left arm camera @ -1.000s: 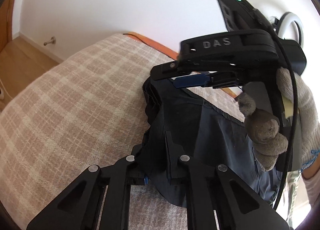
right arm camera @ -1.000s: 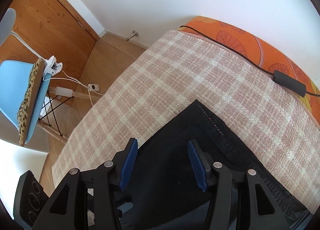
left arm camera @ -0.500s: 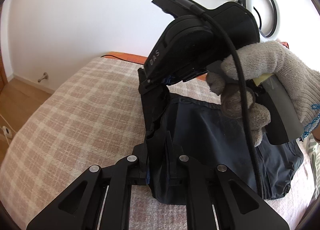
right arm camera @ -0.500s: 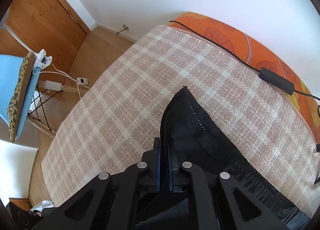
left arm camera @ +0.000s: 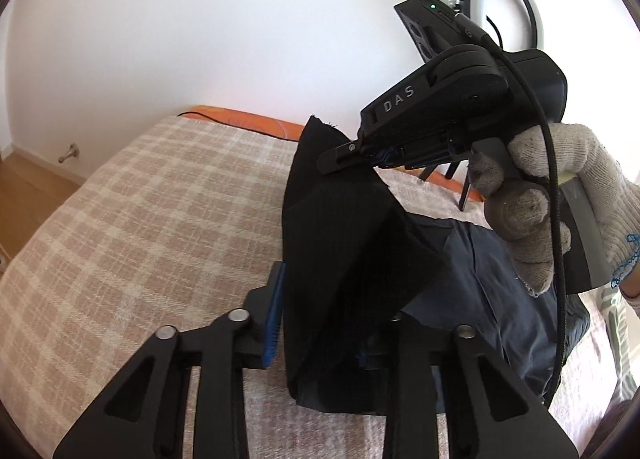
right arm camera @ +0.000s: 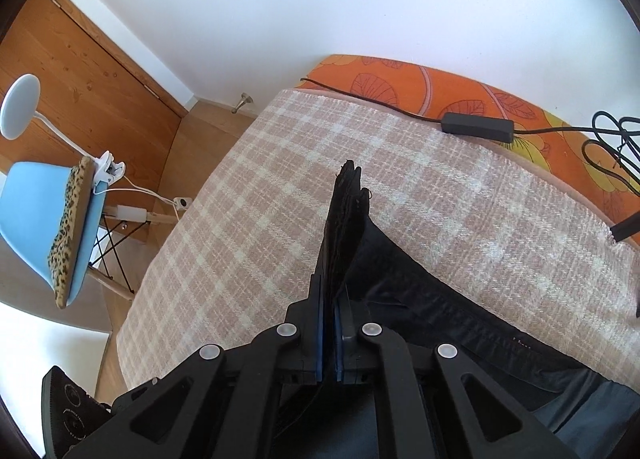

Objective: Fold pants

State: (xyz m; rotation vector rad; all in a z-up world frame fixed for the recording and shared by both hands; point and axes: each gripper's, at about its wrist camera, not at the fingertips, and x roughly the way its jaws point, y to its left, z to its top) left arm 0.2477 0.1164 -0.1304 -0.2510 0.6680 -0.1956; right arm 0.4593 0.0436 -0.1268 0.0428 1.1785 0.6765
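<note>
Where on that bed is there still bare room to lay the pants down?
The checked blanket is bare from the pants out to its floor-side edge and up to the orange cover. It is crowded along that cover, where a power brick and cables lie, and around both pairs of fingers.

There is one pair of dark pants [left arm camera: 360, 259], and it lies on one bed. One checked blanket [left arm camera: 140, 219] in beige and cream covers this bed, and one orange sheet [right arm camera: 400, 79] with a leaf pattern shows at its far edge. I count two hand-held grippers: the left hand-held gripper [left arm camera: 320, 323] and the right hand-held gripper [right arm camera: 329, 323]. One gloved hand [left arm camera: 560, 195] is in view. On the orange sheet lies one black power adapter [right arm camera: 478, 128] with its cable. There is one ring light [left arm camera: 504, 3], one blue chair [right arm camera: 36, 219] with one leopard-print cushion [right arm camera: 70, 231], one white clip lamp [right arm camera: 20, 105] and one metal door stop [right arm camera: 242, 102].
</note>
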